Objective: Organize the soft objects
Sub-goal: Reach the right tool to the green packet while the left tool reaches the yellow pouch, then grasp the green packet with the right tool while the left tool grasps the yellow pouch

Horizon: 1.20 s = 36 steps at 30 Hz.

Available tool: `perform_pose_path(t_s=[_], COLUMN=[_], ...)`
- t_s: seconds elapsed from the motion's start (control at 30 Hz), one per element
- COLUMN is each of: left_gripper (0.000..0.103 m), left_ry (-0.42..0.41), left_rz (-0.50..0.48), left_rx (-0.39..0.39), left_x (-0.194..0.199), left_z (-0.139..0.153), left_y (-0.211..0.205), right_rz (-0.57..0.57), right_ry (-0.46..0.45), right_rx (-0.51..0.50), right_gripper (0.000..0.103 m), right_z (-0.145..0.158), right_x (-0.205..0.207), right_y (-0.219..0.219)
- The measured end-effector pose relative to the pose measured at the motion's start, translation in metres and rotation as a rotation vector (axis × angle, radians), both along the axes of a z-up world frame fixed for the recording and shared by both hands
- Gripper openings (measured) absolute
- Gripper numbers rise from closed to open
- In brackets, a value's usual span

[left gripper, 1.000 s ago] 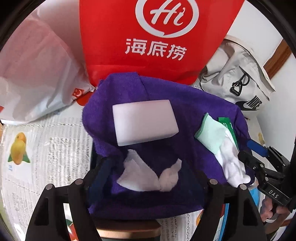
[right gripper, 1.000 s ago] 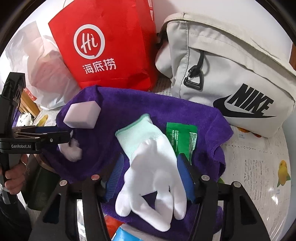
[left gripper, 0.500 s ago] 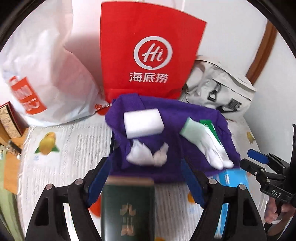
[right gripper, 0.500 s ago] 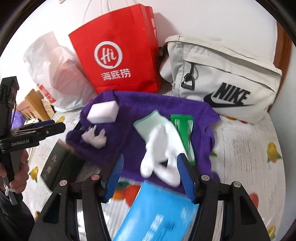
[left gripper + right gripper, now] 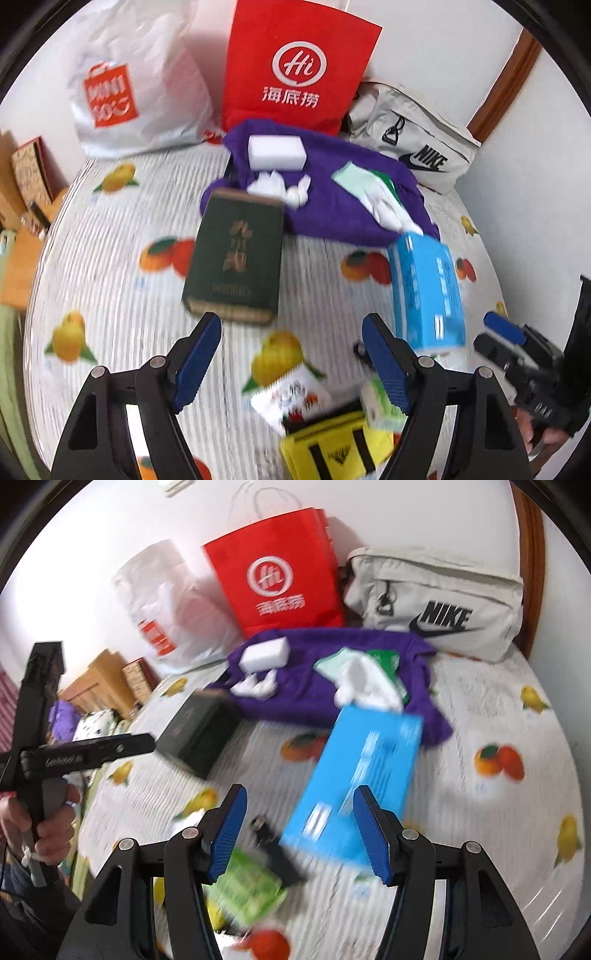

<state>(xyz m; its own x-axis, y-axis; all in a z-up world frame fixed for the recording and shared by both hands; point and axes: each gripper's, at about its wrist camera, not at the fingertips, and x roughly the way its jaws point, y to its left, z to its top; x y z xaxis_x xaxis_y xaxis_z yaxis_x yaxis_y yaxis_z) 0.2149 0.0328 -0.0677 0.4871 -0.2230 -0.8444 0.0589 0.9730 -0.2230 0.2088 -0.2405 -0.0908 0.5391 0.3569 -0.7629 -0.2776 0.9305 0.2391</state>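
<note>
Soft objects lie grouped on a purple towel (image 5: 332,206) spread at the far side of the bench (image 5: 110,258), which carries a white fruit-print cover. On the towel, a white sponge block (image 5: 277,152) sits toward the far left, a crumpled white tissue (image 5: 280,186) lies just in front of it, and a white glove (image 5: 373,192) with a pale green cuff lies to the right, partly over a green packet (image 5: 386,661). A dark green box (image 5: 236,258) rests on the near left edge of the towel, and a blue box (image 5: 424,291) overlaps its near right edge. Behind the towel stand a white plastic bag (image 5: 136,92), a red paper bag (image 5: 295,74) and a beige sling bag (image 5: 413,140). Near the cameras lie a yellow pouch (image 5: 332,446), a printed sachet (image 5: 291,395) and a green packet of blurred detail (image 5: 247,886). The left gripper (image 5: 291,354) hangs above the bench with its jaws wide apart and nothing between them. The right gripper (image 5: 299,830) also stands apart and empty, above the near end of the blue box. A hand (image 5: 40,823) holds the left gripper's handle.
</note>
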Motion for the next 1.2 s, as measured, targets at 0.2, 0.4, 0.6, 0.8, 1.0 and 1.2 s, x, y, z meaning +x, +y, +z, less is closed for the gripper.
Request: perform_pose_path(t_s=[0.2, 0.4, 0.6, 0.8, 1.0, 1.2], left_gripper=[0.077, 0.077, 0.077, 0.077, 0.077, 0.078], left_ry=[0.017, 0.046, 0.071, 0.087, 0.092, 0.096], left_rz=[0.016, 0.022, 0.058, 0.07, 0.048, -0.018], left_rx=[0.012, 0.014, 0.004, 0.014, -0.005, -0.039], left_x=[-0.036, -0.06, -0.074, -0.08, -0.079, -0.084], left_z=[-0.02, -0.039, -0.051, -0.059, -0.064, -0.07], left_y=[0.002, 0.008, 0.021, 0.026, 0.021, 0.0], right_rz=[0.107, 0.19, 0.242, 0.239, 0.23, 0.183], right_ry=[-0.004, -0.016, -0.055, -0.088, -0.093, -0.139], right_rx=[-0.032, -0.004, -0.083, -0.158, -0.086, -0.069], right_gripper=[0.06, 0.06, 0.06, 0.04, 0.032, 0.031], right_z=[-0.029, -0.052, -0.074, -0.085, -0.064, -0.039], right_x=[-0.045, -0.069, -0.07, -0.067, -0.072, -0.085], right_y=[0.023, 0.045, 0.069, 0.078, 0.068, 0.054])
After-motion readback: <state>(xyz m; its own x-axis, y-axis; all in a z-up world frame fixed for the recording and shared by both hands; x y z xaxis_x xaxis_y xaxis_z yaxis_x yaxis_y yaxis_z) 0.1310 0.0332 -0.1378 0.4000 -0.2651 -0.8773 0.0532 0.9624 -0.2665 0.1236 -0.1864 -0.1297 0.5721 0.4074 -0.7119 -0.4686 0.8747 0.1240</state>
